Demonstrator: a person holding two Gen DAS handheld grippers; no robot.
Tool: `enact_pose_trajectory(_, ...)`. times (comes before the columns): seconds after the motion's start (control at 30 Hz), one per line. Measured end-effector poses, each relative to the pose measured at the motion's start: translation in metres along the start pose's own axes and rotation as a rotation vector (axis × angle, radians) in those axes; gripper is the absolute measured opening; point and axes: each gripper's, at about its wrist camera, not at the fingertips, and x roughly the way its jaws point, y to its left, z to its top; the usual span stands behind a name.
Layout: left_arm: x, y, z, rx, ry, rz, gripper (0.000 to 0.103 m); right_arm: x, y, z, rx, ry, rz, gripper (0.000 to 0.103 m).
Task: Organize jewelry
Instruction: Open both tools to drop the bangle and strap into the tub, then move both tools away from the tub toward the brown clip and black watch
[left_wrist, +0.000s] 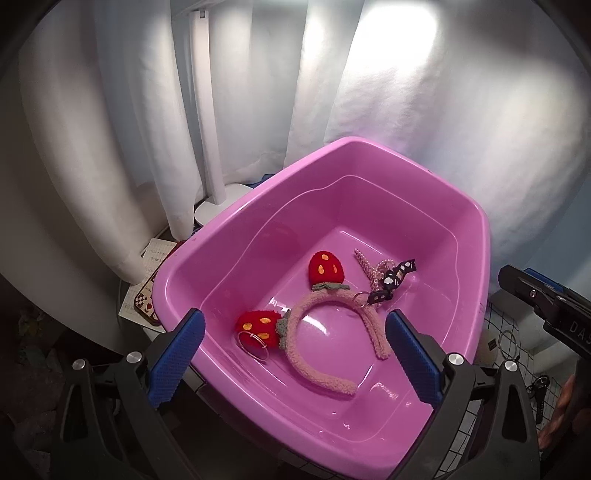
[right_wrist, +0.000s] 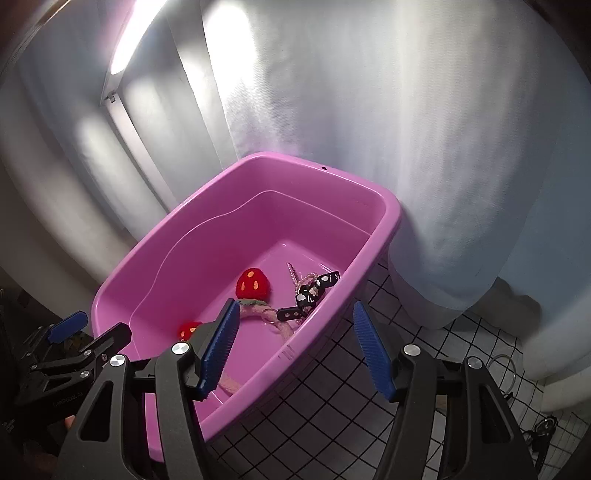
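Left wrist view: right gripper (left_wrist: 546, 306) reads "DA".

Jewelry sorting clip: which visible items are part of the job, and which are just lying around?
Job: pink tub; strawberry headband; pearl hair clip; black keychain strap; metal ring in tub; loose ring on grid cloth.

Bystanders: lamp base; papers; curtain.

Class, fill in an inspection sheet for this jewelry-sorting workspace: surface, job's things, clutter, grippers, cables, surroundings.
Surface: white grid-pattern cloth.
Job's things: pink tub holding strawberry headband, pearl strand, black strap, wire ring; another ring and dark keychain lie outside.
Clutter: papers beside the tub.
Grippers: left gripper and right gripper open, empty.
Cables: nothing seen.
Surroundings: white curtain, lamp.
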Motion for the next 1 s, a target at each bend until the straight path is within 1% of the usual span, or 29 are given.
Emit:
enact_pose_trajectory(0.13, -0.012, -0.015, -0.009, 0.009, -0.006, -0.019, 0.096, -0.027, -0.016, -0.021, 0.035, -0.022, -0.009, 0.061)
enact_pose_trajectory(0.27, -0.026, -0.036, -0.020, 0.026, -0.021, -0.047, 0.096, -0.056, -0.033, -0.043, 0.058, -0.047, -0.039, 0.061)
enact_pose_trajectory(0.3, -0.029, -0.043, -0.023, 0.033, -0.022, -0.055, 0.096, -0.063, -0.039, -0.049, 0.065, -0.053, -0.046, 0.063)
enact_pose_trajectory(0.37, -0.034, -0.056, -0.028, 0.055, -0.023, -0.071, 0.096, -0.076, -0.052, -0.061, 0.081, -0.068, -0.063, 0.068)
enact_pose_trajectory(0.57, -0.050, -0.100, -0.050, 0.129, -0.030, -0.114, 0.096, -0.109, -0.090, -0.094, 0.127, -0.089, -0.115, 0.068)
enact_pose_trajectory(0.8, -0.069, -0.148, -0.084, 0.185, -0.020, -0.159, 0.096, -0.144, -0.129, -0.133, 0.162, -0.095, -0.159, 0.068)
enact_pose_trajectory(1.0, -0.088, -0.184, -0.120, 0.215, -0.010, -0.171, 0.096, -0.172, -0.160, -0.165, 0.187, -0.099, -0.166, 0.068)
